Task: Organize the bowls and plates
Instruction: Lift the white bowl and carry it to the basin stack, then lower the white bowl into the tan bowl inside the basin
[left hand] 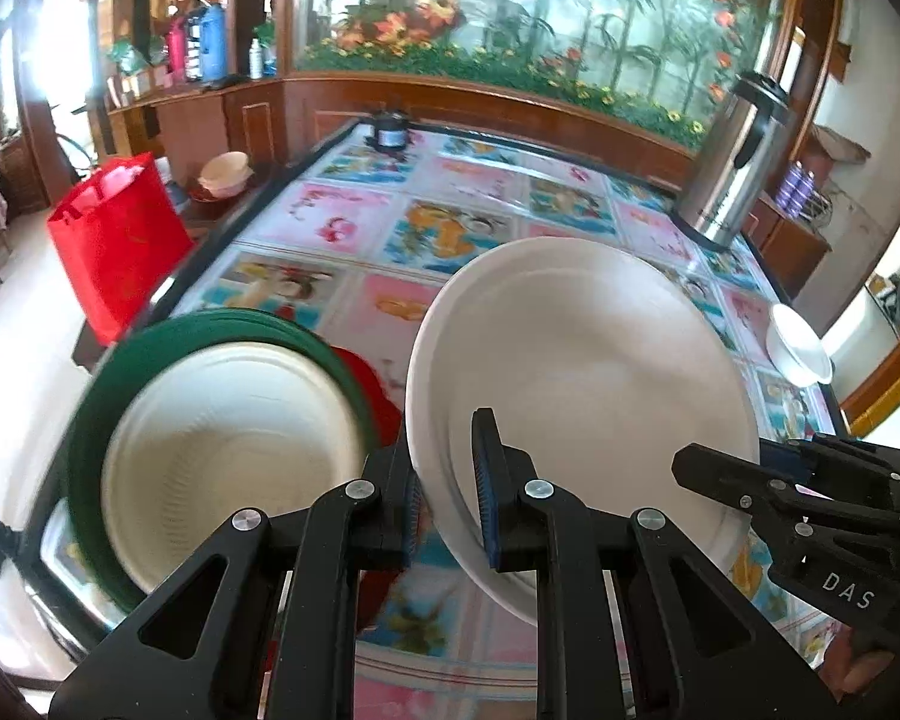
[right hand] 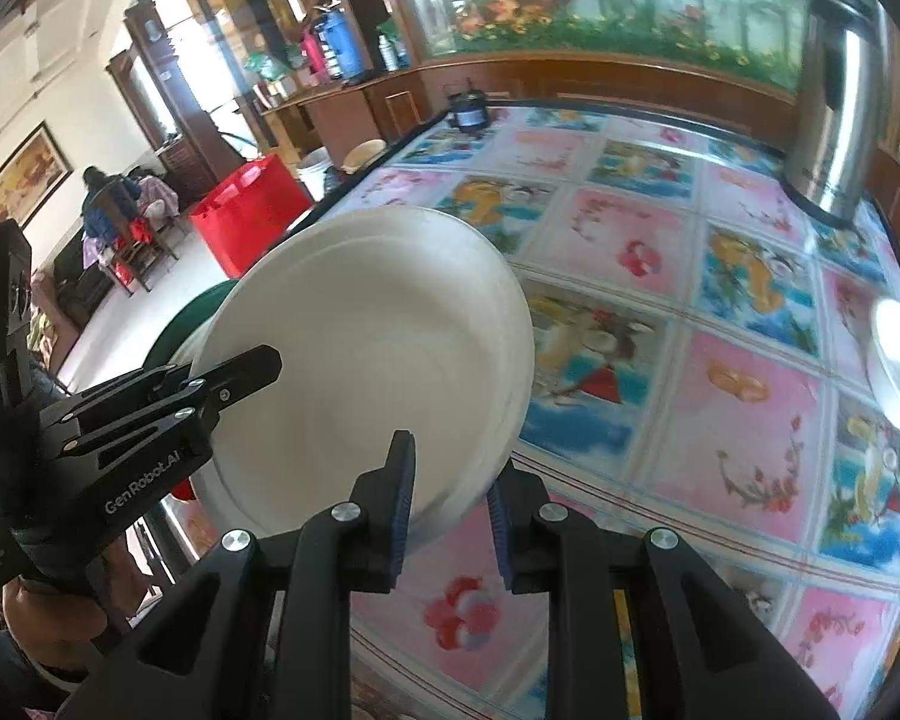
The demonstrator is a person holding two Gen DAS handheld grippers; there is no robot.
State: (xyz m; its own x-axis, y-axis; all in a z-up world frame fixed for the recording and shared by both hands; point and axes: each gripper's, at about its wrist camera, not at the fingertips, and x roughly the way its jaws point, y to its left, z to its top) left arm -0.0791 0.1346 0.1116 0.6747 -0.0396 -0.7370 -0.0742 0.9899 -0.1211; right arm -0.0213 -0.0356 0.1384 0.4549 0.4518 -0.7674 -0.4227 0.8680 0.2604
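left wrist view, left to right: a shallow white paper plate sitting in a green-rimmed dish rests at the table's near left edge; beside it the large white round plate hangs tilted above the patterned cloth. the left gripper pinches its left rim, the right gripper clamps its opposite rim. i'd keep both holds even, level the plate, then lower it centred onto the stack.

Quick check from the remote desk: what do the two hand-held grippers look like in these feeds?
Both are matte black, angular linkages with silver round pivot screws and ribbed blue pads on the fingers. The left hand-held gripper carries white "GenRobot.AI" lettering on its body; the right hand-held gripper shows white "DAS". No cables visible.
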